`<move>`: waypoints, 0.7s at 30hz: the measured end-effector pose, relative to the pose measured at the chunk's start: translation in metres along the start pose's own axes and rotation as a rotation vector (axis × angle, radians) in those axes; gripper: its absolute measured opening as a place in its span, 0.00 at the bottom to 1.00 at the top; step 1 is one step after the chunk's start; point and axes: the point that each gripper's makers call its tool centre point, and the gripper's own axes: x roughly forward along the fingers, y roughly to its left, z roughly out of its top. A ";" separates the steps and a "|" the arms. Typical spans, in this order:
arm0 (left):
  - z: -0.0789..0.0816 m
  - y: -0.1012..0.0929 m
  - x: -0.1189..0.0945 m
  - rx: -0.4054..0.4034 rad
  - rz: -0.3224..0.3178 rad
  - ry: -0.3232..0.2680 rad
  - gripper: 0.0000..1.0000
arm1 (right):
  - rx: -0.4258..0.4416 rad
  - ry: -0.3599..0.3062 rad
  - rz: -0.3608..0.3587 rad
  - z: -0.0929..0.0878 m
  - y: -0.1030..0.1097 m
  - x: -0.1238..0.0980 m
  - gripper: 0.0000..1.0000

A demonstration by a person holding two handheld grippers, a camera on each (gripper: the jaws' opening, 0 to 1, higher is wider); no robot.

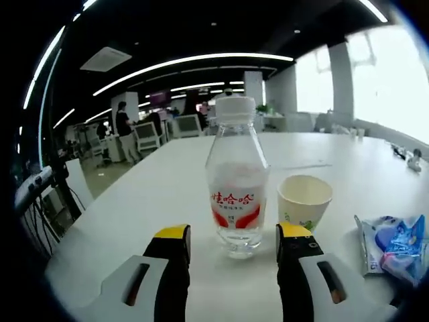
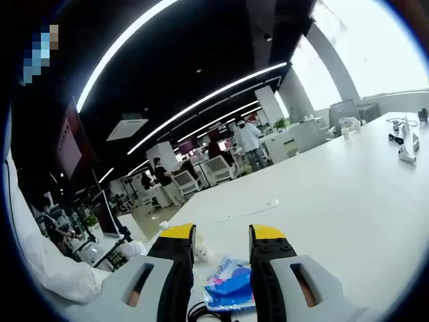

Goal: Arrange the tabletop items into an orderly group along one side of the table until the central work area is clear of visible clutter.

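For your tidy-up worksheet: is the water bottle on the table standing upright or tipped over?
Upright. The bottle stands on its base on the white table, white cap on top, beside a paper cup.

The left tongs [image 1: 233, 243] are held level with jaws parted and nothing gripped. The right tongs [image 2: 222, 243] are likewise held apart, tilted slightly, gripping nothing.

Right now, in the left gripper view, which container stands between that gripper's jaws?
The capped water bottle, red-labelled, between the left gripper jaws; the paper cup stands beside it.

Red "娃哈哈" on bottle [image 1: 236, 176] label
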 end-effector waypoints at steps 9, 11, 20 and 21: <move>0.005 -0.006 -0.018 -0.014 -0.021 0.006 0.48 | 0.003 0.013 0.017 -0.005 0.006 -0.004 0.29; 0.007 -0.006 -0.022 -0.019 -0.023 0.003 0.48 | 0.005 0.010 0.018 -0.004 0.007 -0.005 0.29; 0.023 0.001 -0.032 -0.061 -0.044 -0.035 0.49 | 0.032 -0.020 0.035 0.002 0.014 -0.012 0.30; 0.023 0.001 -0.033 -0.065 -0.046 -0.035 0.51 | 0.031 -0.020 0.038 0.002 0.015 -0.013 0.30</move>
